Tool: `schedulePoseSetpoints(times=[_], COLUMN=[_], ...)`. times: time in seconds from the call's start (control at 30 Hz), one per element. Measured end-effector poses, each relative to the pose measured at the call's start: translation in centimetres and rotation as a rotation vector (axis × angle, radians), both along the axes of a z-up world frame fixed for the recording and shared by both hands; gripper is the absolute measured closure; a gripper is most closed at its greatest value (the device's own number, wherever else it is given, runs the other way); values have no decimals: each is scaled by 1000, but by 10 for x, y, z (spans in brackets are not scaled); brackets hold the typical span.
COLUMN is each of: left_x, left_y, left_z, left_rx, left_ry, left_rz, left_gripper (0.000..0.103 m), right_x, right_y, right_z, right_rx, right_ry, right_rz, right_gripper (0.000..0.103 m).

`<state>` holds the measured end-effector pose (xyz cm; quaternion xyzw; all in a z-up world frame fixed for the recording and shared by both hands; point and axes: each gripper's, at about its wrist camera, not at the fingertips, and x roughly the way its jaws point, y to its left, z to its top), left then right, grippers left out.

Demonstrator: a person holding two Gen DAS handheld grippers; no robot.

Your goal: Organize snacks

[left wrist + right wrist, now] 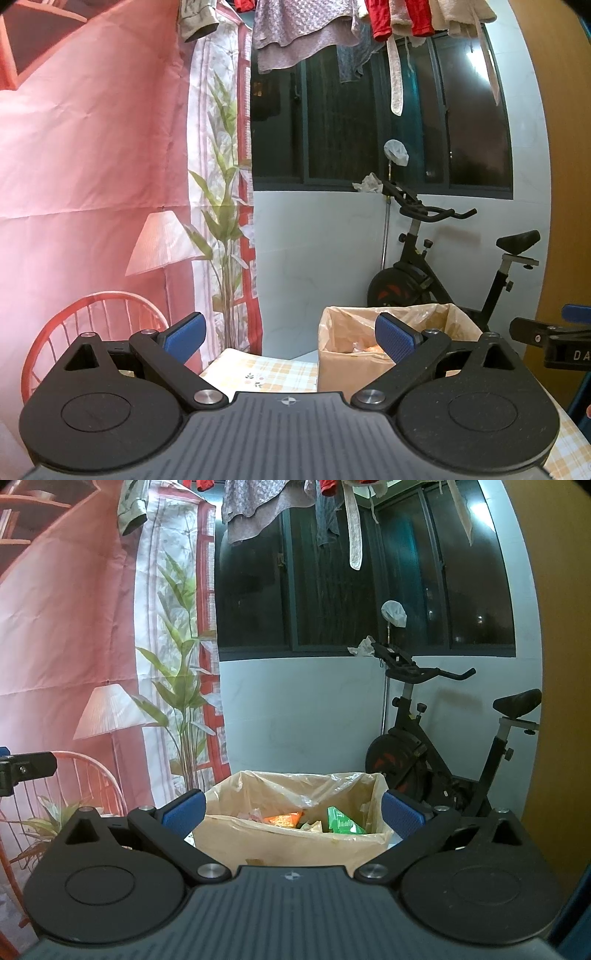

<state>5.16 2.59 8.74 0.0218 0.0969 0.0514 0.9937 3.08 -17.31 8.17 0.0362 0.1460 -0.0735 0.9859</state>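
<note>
A cardboard box (288, 845) lined with a clear plastic bag stands on the table right in front of my right gripper (293, 814). Inside it lie an orange snack packet (282, 819) and a green snack packet (341, 821). The right gripper is open and empty, its blue pads either side of the box. My left gripper (290, 336) is open and empty, to the left of the same box (351, 365). The right gripper's tip shows at the right edge of the left wrist view (554, 334).
The table carries a yellow checked cloth (266, 373). A pink printed backdrop (92, 166) hangs at the left. An exercise bike (443, 746) stands behind the box by a white wall. Laundry (332, 26) hangs overhead before a dark window.
</note>
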Motion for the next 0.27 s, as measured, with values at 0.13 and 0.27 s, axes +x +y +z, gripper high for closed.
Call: schedulePoseSetpoints(times=[0.13,0.27], left_x=[-1,0], left_y=[1,3], left_z=[0,-1], left_rx=[-2,-6], left_ry=[-2,0], left_rz=[-4,-4], left_gripper=[4,4], right_x=[0,0], right_y=[0,-1], right_z=[-2,-4], right_rx=[3,4], right_ry=[5,6], right_rz=[-1,-2], right_gripper=[0,0])
